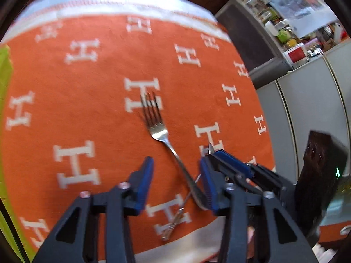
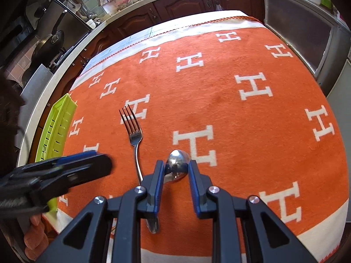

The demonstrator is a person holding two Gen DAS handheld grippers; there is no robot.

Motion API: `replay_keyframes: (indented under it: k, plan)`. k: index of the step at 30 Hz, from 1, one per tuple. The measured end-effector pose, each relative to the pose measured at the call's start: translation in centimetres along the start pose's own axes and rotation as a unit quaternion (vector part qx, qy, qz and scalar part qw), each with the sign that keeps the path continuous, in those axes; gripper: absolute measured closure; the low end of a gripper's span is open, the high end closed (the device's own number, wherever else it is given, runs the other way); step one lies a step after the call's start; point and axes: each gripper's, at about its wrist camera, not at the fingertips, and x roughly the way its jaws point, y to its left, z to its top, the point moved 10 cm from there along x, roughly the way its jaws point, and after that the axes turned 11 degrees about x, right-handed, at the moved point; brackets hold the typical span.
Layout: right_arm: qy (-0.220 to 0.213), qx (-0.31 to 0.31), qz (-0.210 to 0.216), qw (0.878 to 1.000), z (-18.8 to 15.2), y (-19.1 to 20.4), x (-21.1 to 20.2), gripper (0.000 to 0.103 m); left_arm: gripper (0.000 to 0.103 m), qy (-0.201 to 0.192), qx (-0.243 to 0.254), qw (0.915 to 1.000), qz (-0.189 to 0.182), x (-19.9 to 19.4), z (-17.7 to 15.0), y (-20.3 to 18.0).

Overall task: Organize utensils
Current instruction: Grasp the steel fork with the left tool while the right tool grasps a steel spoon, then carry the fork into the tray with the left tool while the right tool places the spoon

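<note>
Left wrist view showed the left gripper [image 1: 175, 175] with jaws apart, astride the handle of the fork [image 1: 163, 134], pads not touching it. That fork lay flat on the orange blanket [image 1: 87, 114], tines pointing away. At right, the right gripper [image 1: 228, 164] reached in beside it. Right wrist view, from left: a green tray [image 2: 56, 129] at the blanket's edge, the blurred left gripper [image 2: 83, 164], the fork [image 2: 135, 140], then the right gripper [image 2: 175, 173], clamped on a spoon [image 2: 177, 164] whose bowl protruded between the 2 pads.
</note>
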Motion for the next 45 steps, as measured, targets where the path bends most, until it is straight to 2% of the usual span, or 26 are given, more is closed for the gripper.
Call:
replay_keyframes:
  k: [1, 3, 8, 9, 12, 17, 22, 31, 39, 42, 45]
  plan:
    - [-0.001, 0.0, 0.002, 1.0, 0.0, 0.0, 0.0, 0.081, 0.075, 0.009, -0.009, 0.9999, 0.0, 0.5, 0.0, 0.1]
    - [-0.003, -0.001, 0.005, 1.0, -0.1, -0.2, -0.3, 0.081, 0.078, 0.025, -0.029, 0.9993, 0.004, 1.5, 0.1, 0.3]
    - [-0.009, -0.006, 0.008, 1.0, -0.3, -0.5, -0.7, 0.081, 0.079, 0.03, -0.038, 0.9986, 0.021, 2.4, 0.7, -0.1]
    - [-0.01, -0.007, 0.007, 1.0, -0.3, -0.6, -0.8, 0.081, 0.08, 0.03, -0.035, 0.9985, 0.029, 2.6, 0.8, -0.3]
    - [-0.012, -0.007, 0.006, 1.0, -0.3, -0.9, -0.9, 0.081, 0.093, 0.029, -0.015, 0.9974, 0.064, 3.0, 1.2, -0.6]
    - [-0.008, -0.005, 0.003, 1.0, -0.5, -1.5, -0.8, 0.081, 0.1, 0.021, 0.018, 0.9956, 0.09, 2.6, 1.2, -0.4]
    - [-0.007, -0.015, -0.003, 1.0, -0.3, -1.4, -0.6, 0.081, 0.101, 0.004, 0.021, 0.9944, 0.103, 0.5, 0.1, 2.3]
    - [0.003, -0.035, -0.01, 0.999, -0.4, -0.5, -0.1, 0.081, 0.101, -0.025, -0.012, 0.9974, 0.067, -2.7, -2.9, 7.5]
    - [-0.001, -0.029, -0.038, 0.999, -0.8, -0.3, -0.1, 0.076, 0.1, -0.037, -0.029, 0.9972, 0.057, -3.2, -3.8, 8.5]
    - [-0.002, -0.018, -0.027, 0.999, -1.0, -0.2, -0.2, 0.076, 0.1, -0.04, -0.023, 0.9966, 0.068, -3.1, -3.7, 8.2]
    - [-0.006, -0.003, -0.007, 1.0, -0.9, -0.4, -0.3, 0.076, 0.101, -0.041, 0.001, 0.9947, 0.094, -2.6, -3.4, 7.3]
